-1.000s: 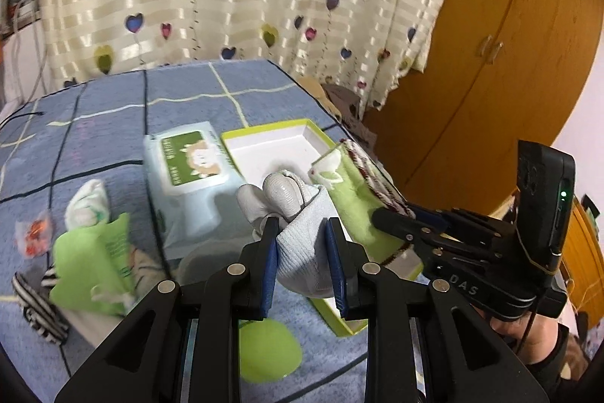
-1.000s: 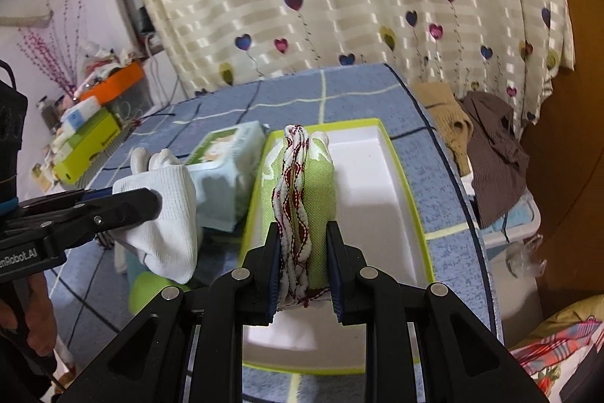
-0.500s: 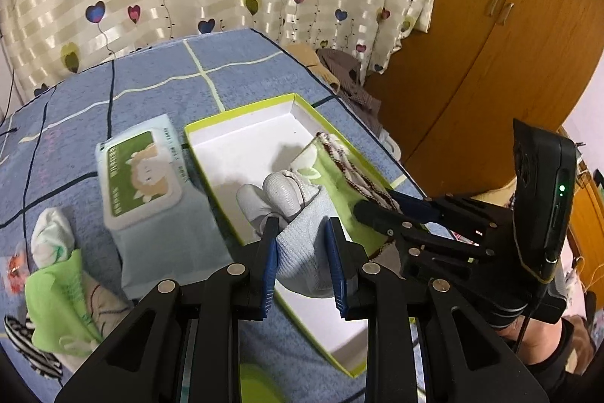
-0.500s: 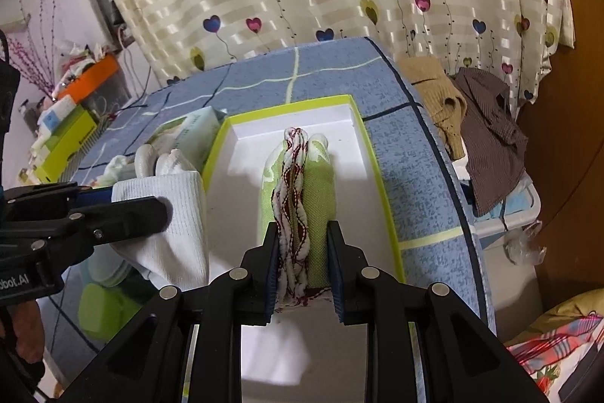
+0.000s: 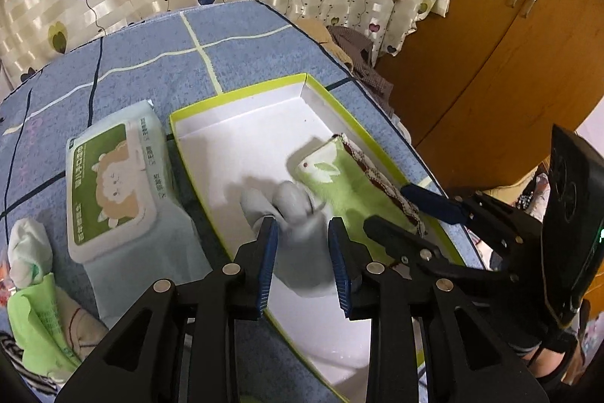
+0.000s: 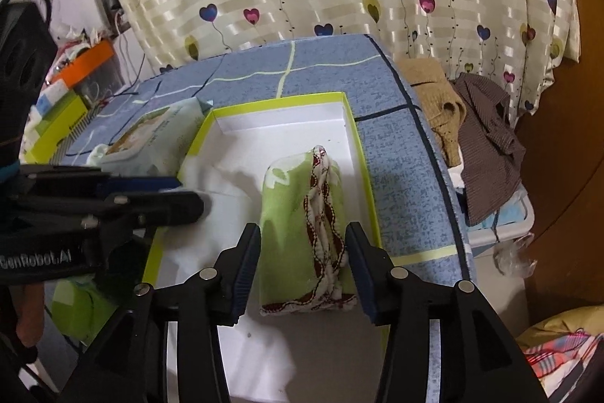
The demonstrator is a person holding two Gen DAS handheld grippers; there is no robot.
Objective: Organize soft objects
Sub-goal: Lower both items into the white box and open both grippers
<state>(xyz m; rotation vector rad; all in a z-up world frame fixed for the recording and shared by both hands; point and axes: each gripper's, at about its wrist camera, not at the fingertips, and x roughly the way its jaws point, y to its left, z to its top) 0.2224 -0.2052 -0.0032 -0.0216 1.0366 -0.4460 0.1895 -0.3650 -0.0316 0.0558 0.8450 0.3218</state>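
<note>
A white box with a lime rim [image 5: 241, 92] [image 6: 279, 101] lies on the blue bed. My left gripper [image 5: 302, 233] is over the box, and its jaws still touch a pale grey sock [image 5: 298, 210] on both sides. My right gripper [image 6: 302, 237] is open. A folded green cloth with red and white trim [image 6: 302, 214] [image 5: 351, 184] lies between its jaws on the box floor, along the right wall. The right gripper shows in the left wrist view [image 5: 411, 214].
A pack of wet wipes [image 5: 109, 184] lies left of the box. More socks and a green cloth [image 5: 34, 297] lie at the far left. Brown clothes [image 6: 475, 123] hang off the bed's right edge. A wooden wardrobe [image 5: 490, 44] stands at the right.
Both grippers moved forward and down into the box. The right gripper opened and let go of the green cloth. The left gripper's jaws widened slightly around the grey sock.
</note>
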